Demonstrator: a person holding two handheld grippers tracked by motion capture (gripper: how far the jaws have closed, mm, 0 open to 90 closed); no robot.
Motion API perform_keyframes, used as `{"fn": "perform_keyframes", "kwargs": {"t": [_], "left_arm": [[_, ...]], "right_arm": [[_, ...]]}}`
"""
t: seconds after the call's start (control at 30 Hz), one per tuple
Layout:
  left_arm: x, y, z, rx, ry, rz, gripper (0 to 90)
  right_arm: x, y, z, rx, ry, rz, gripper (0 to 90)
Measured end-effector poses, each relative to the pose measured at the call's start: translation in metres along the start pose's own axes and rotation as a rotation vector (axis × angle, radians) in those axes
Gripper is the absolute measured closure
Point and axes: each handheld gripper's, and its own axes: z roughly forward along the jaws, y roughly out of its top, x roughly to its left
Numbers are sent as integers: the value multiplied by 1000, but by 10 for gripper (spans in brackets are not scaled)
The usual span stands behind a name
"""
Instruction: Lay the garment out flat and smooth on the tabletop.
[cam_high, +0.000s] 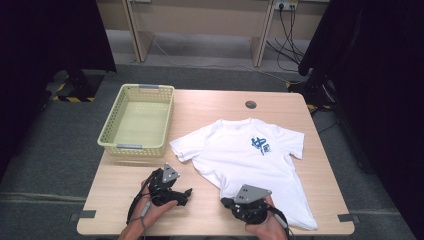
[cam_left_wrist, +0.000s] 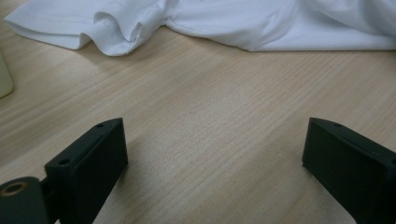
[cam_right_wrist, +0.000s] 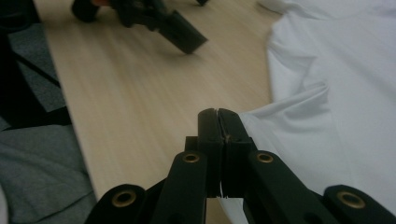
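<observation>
You're working on a pale, matt wood-grain table (cam_high: 210, 107); the soft white cloth T-shirt (cam_high: 240, 160) is wrinkled, the perforated yellow plastic basket (cam_high: 116, 121) smooth.

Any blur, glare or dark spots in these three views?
High view: even light on the pale wooden table, dark at both side edges. Left gripper view: sharp, soft shadows beneath the white cotton T-shirt. Right gripper view: the left tool is motion-blurred, the shirt's whites near blown out.
</observation>
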Motion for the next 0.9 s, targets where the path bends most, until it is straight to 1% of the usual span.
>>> {"fn": "perform_keyframes", "kwargs": {"t": [0.1,0.13,0.2,0.27,0.33,0.4,0.43,0.47,0.5,0.53,0.57,0.63,0.7,0.77,0.83,0.87,0.9], "left_arm": [[0,0,0,0,1,0,55],[0,0,0,0,1,0,55],[0,0,0,1,4,-3,55],[0,0,-1,1,5,-5,55],[0,-1,-1,4,-13,1,47],[0,-1,-1,3,-33,10,38],[0,-1,-1,3,-31,11,42],[-1,0,-2,4,-33,5,45],[-3,1,-2,-1,-42,-11,54],[-5,3,-3,-16,-56,-28,57],[-9,5,-4,-26,-63,-32,52],[-17,10,-6,-38,-67,-22,52],[-28,16,-8,-54,-90,-25,51],[-38,21,-5,-52,-116,-21,51],[-49,26,1,-50,-126,-15,49],[-53,27,4,-52,-131,-20,50],[-58,27,6,-58,-143,-27,50]], "right_arm": [[18,4,-2,-11,48,-41,863],[21,4,-3,-12,61,-40,834],[23,4,-7,-35,85,-7,760],[19,3,-16,-60,67,16,669],[13,0,-29,-84,30,53,611],[2,-7,-45,-105,-19,90,587],[-3,-11,-52,-110,-45,110,573],[-11,-18,-61,-108,-84,136,558],[-15,-22,-66,-101,-114,150,550],[-22,-28,-71,-92,-159,165,540],[-28,-33,-76,-76,-196,183,530],[-42,-45,-84,-55,-262,227,521],[-50,-53,-89,-35,-307,248,501],[-57,-60,-94,-22,-335,269,487],[-63,-67,-99,-2,-382,285,475],[-67,-72,-102,13,-412,293,469],[-69,-75,-104,20,-426,301,467]]}}
